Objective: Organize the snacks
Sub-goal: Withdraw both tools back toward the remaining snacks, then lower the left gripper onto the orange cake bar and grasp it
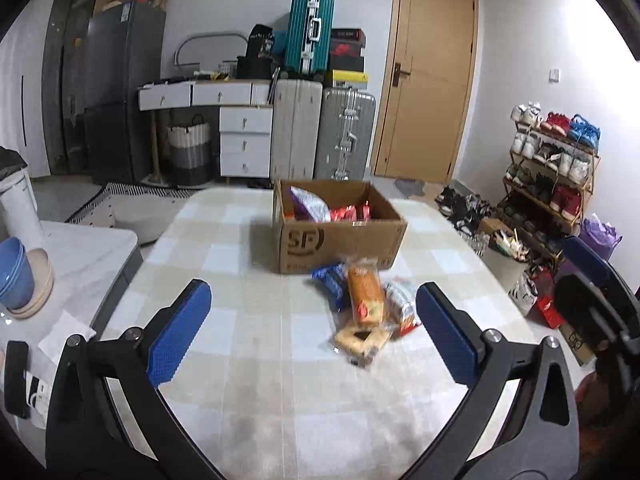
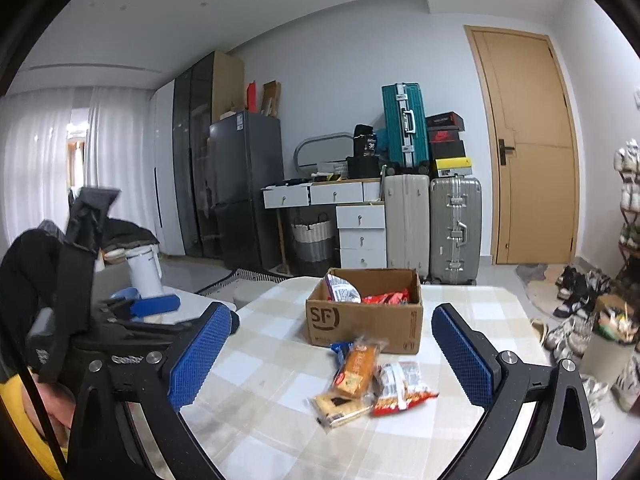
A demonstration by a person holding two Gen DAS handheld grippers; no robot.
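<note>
Before 1 cardboard box (image 2: 362,322), 4 loose snack packets (image 2: 356,368); 2 grippers (image 1: 312,334) (image 2: 332,358) wide apart, empty.

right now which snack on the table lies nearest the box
The blue packet, half tucked under the orange cracker pack, lies closest to the cardboard box. The sandwich-cracker pack and red-and-white packet lie farther off.

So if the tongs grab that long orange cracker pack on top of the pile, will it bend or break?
The orange cracker pack looks like a firm block, so it probably stays fairly stiff. Its shiny wrapper may be slippery. It rests on other packets, such as the clear-wrapped cookies, so they might shift. A hard squeeze could crack the crackers inside.
</note>
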